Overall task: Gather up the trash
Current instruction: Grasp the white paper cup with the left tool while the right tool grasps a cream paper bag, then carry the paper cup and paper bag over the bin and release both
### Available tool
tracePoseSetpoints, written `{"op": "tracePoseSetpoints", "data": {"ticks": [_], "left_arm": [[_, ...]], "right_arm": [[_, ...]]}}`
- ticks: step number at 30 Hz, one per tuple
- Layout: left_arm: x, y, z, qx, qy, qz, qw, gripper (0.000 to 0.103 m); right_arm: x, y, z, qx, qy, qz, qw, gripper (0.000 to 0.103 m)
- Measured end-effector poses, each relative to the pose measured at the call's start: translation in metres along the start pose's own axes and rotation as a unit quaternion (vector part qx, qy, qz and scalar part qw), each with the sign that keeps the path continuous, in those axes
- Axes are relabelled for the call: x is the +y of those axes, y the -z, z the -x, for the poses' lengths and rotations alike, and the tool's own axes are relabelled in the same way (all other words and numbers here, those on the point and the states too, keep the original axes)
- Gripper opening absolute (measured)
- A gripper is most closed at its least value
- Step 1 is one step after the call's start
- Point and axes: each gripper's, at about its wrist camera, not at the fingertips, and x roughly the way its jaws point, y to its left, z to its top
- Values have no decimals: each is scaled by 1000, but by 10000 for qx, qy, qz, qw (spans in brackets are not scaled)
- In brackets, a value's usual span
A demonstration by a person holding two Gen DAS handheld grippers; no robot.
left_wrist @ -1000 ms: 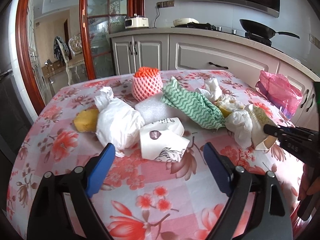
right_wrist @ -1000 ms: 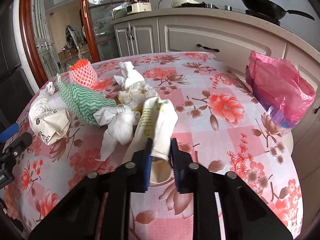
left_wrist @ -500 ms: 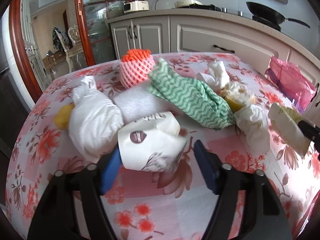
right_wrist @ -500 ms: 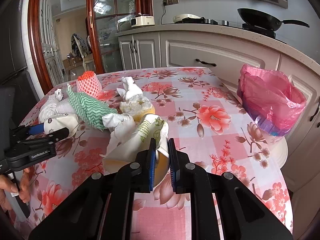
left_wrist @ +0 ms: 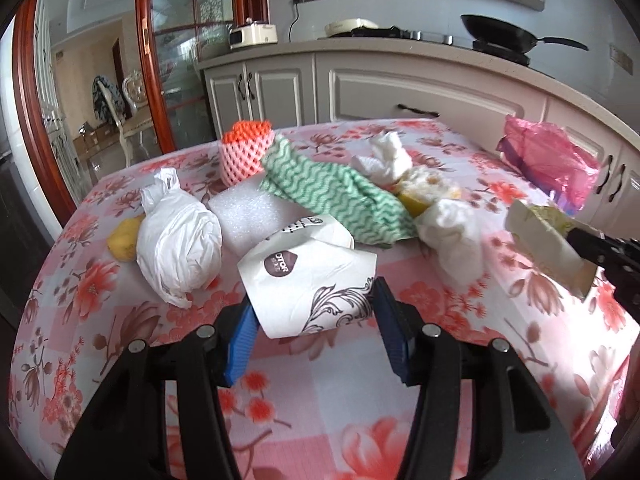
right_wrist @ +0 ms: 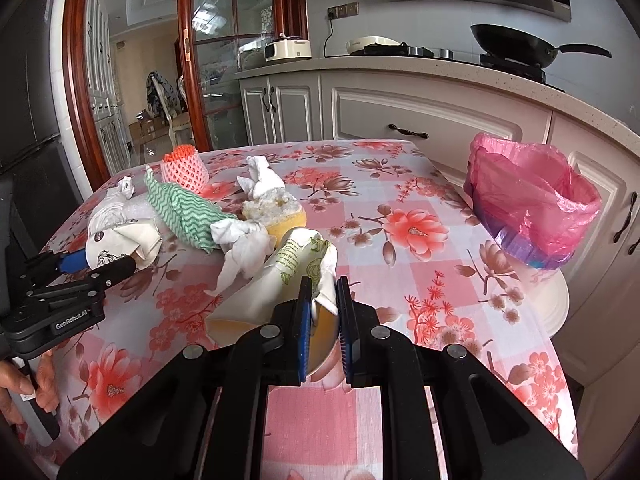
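Crumpled paper cup (left_wrist: 310, 276) seemingly between left gripper (left_wrist: 316, 326) pads.
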Motion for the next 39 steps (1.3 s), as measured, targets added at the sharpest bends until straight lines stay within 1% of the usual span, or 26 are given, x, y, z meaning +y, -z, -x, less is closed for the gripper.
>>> {"op": "tracePoseSetpoints", "data": {"ticks": [6, 11, 17, 22, 26, 35, 39], "left_arm": [[-11, 4, 29, -401, 7, -134, 9991, 53], [-16, 4, 46, -603, 89, -101, 9981, 53], [-21, 0, 68, -929, 176, -60, 9955, 53], [-23, -7, 89, -1293, 243, 4, 9913, 53], [-27, -11, 104, -1518, 276, -4, 9880, 53], [-46, -23, 120, -1759, 409, -144, 9835, 53], [-61, -32, 122, -1838, 552, -225, 9812, 53]], "right_arm": [[4, 3, 10, -38, 18, 56, 10000, 14], [9, 1, 24, -195, 35, 108, 9997, 14], [16, -5, 50, -678, 95, 170, 9975, 14], [18, -11, 72, -1083, 150, 183, 9938, 14], [16, -14, 85, -1275, 172, 156, 9916, 14], [3, -14, 104, -1520, 236, -33, 9881, 14], [-10, -16, 109, -1618, 328, -135, 9862, 14]]}}
